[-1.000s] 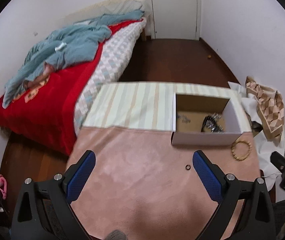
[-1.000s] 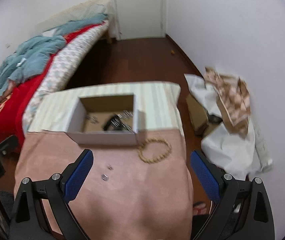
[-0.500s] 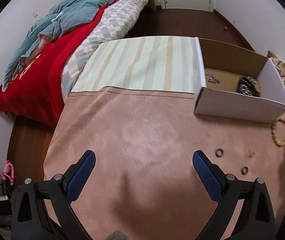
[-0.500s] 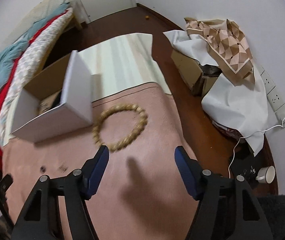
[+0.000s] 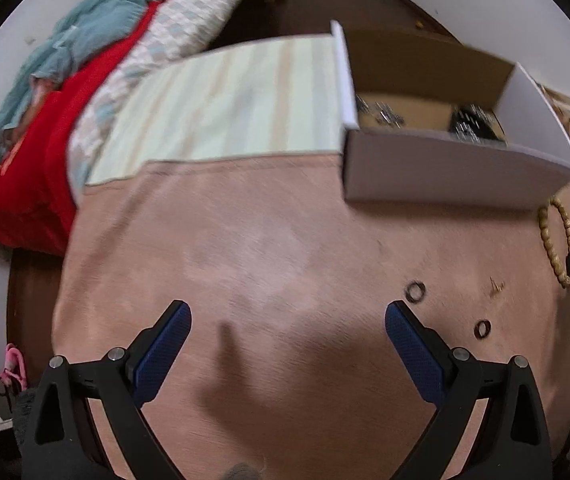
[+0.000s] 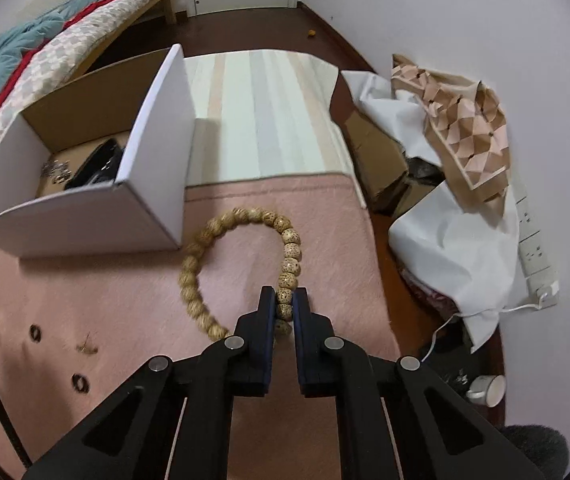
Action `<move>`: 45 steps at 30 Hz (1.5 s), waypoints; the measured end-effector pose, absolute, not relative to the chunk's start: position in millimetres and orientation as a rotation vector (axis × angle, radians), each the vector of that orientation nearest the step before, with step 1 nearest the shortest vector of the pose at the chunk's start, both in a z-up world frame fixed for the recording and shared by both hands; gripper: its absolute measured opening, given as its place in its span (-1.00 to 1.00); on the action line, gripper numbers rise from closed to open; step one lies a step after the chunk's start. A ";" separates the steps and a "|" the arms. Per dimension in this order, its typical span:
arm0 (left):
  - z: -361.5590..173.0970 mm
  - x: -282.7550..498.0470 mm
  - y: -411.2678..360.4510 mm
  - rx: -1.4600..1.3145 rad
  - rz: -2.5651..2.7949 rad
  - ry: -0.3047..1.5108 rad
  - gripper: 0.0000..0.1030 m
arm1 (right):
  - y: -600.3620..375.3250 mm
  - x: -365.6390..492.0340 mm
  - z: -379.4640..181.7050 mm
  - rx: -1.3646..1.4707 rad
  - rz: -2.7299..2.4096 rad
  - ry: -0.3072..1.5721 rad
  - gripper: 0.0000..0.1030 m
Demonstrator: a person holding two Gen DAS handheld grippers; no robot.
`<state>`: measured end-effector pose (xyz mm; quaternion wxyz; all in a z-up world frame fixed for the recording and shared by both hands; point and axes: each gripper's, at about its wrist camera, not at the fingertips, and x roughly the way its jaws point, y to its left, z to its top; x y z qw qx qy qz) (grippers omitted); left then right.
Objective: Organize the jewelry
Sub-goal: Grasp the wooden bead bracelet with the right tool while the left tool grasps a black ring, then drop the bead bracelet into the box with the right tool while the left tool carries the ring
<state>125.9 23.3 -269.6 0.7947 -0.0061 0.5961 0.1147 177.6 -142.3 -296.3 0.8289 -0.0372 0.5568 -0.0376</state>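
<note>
A wooden bead bracelet [image 6: 221,240] lies on the pink cloth [image 6: 125,288] just right of the white cardboard box [image 6: 85,220]. My right gripper [image 6: 285,300] is shut on the bracelet's near right beads. The box holds dark and silvery jewelry [image 6: 97,164]. Two dark rings [image 6: 35,333] [image 6: 79,382] and a small earring [image 6: 87,346] lie on the cloth to the left. My left gripper [image 5: 287,320] is open and empty above the pink cloth; the rings [image 5: 415,291] [image 5: 482,328], the bracelet [image 5: 557,248] and the box [image 5: 445,172] lie to its right.
A striped cloth [image 6: 261,112] covers the far half of the table. A bed with red and teal bedding [image 5: 45,120] stands left. Crumpled paper and cartons [image 6: 445,184], a power strip [image 6: 537,256] and a cup [image 6: 485,390] lie on the floor at right.
My right gripper has dropped onto the bracelet and closed on its beads. My left gripper has moved a little closer over the pink cloth, still open.
</note>
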 end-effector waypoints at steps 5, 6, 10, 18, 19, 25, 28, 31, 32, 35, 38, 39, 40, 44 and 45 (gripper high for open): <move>-279.4 128.6 9.3 -0.023 0.181 1.310 0.92 | -155.7 145.3 -292.8 -0.024 -0.055 1.230 -0.83; -280.5 129.2 6.3 -0.023 0.172 1.312 0.91 | -156.8 138.7 -291.2 -0.017 -0.056 1.233 -0.82; -280.9 133.0 -9.9 -0.012 0.127 1.297 0.91 | -164.0 117.0 -290.1 0.012 -0.064 1.247 -0.82; -276.7 139.2 -32.5 0.014 0.068 1.278 0.08 | -167.9 108.1 -288.8 0.021 -0.077 1.251 -0.82; -276.1 140.0 -34.2 0.011 0.064 1.275 0.00 | -168.3 108.6 -288.7 0.021 -0.078 1.251 -0.82; -272.4 138.3 -43.9 0.011 0.031 1.262 -0.80 | -170.0 111.2 -289.0 0.025 -0.078 1.251 -0.82; -269.5 134.9 -45.6 0.009 0.028 1.251 -0.81 | -171.5 111.8 -288.7 0.032 -0.078 1.252 -0.82; -263.0 131.0 -45.8 0.001 0.024 1.237 -0.81 | -175.1 111.9 -287.0 0.049 -0.078 1.248 -0.82; -260.3 130.0 -45.4 -0.002 0.022 1.232 -0.81 | -175.8 111.6 -284.9 0.056 -0.077 1.241 -0.82; -247.3 124.9 -46.6 -0.009 0.012 1.209 -0.81 | -175.6 111.6 -273.6 0.079 -0.060 1.212 -0.82; -234.0 126.7 -40.1 -0.017 0.002 1.182 -0.81 | -173.0 113.6 -257.0 0.092 -0.036 1.175 -0.82; -227.6 126.2 -39.7 -0.020 -0.001 1.171 -0.81 | -171.1 113.9 -251.9 0.093 -0.030 1.165 -0.82; -222.7 126.1 -39.5 -0.022 -0.004 1.162 -0.81 | -169.3 114.4 -244.7 0.096 -0.020 1.150 -0.82; -197.6 133.2 -30.8 -0.036 -0.016 1.120 -0.81 | -163.9 118.0 -220.5 0.101 0.016 1.110 -0.83; -189.2 134.8 -29.6 -0.040 -0.019 1.107 -0.81 | -162.0 118.9 -213.6 0.104 0.029 1.100 -0.83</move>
